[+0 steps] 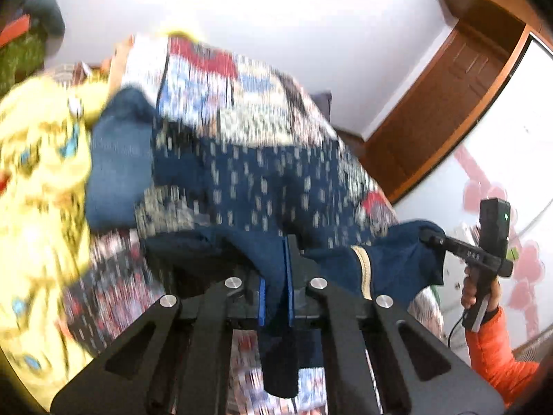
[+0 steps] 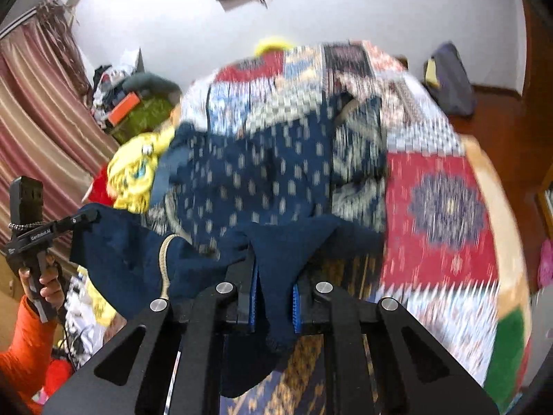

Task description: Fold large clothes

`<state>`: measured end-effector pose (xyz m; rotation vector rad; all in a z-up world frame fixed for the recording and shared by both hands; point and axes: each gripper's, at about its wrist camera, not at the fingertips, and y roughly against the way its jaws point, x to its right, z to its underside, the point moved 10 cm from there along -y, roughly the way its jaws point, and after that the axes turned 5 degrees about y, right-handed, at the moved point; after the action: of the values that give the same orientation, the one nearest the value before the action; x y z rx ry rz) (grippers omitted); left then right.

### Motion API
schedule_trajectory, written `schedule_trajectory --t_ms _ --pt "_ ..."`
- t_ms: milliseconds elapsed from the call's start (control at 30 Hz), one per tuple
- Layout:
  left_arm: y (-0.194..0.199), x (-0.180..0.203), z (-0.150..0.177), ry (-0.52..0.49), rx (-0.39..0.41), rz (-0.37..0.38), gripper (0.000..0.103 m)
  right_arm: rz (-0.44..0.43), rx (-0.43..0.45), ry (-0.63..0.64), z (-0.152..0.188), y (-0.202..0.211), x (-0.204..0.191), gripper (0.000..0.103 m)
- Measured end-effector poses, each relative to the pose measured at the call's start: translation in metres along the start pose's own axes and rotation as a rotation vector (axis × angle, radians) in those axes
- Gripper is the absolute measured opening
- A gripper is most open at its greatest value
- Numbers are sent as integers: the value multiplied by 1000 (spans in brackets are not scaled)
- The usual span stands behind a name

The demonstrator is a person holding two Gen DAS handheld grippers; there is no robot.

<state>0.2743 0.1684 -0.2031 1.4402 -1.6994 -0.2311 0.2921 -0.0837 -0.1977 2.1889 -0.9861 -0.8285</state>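
A bed under a patchwork quilt [image 2: 435,207] fills a white-walled room, with striped curtains [image 2: 31,110] on one side and a wooden door [image 1: 446,110] on the other. A yellow patterned cloth [image 1: 38,180] lies bunched beside your work. You hold the navy garment [image 2: 249,173] by its near edge, its printed body trailing across the quilt. Your left gripper [image 1: 274,276] and right gripper [image 2: 274,287] are both clamped tight on folds of the navy fabric.
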Motion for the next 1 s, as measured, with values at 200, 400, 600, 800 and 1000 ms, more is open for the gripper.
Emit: schedule_trajectory --t_ms 200,400,600,800,1000 --pt "-24 -30 -76 38 95 -103 8 44 37 -31 -58 -25 31 13" --pt "-94 -91 -95 87 40 -245 7 74 -31 -71 -87 -95 71 13" --pt "-169 -146 -69 102 -80 -364 8 80 -109 -86 -77 -149 96 13" --pt "-180 -146 -62 9 -96 -423 9 -4 -133 -96 -75 -139 102 18" --pt "-162 -127 -69 -31 -135 -446 16 150 -81 -39 -79 -96 112 23"
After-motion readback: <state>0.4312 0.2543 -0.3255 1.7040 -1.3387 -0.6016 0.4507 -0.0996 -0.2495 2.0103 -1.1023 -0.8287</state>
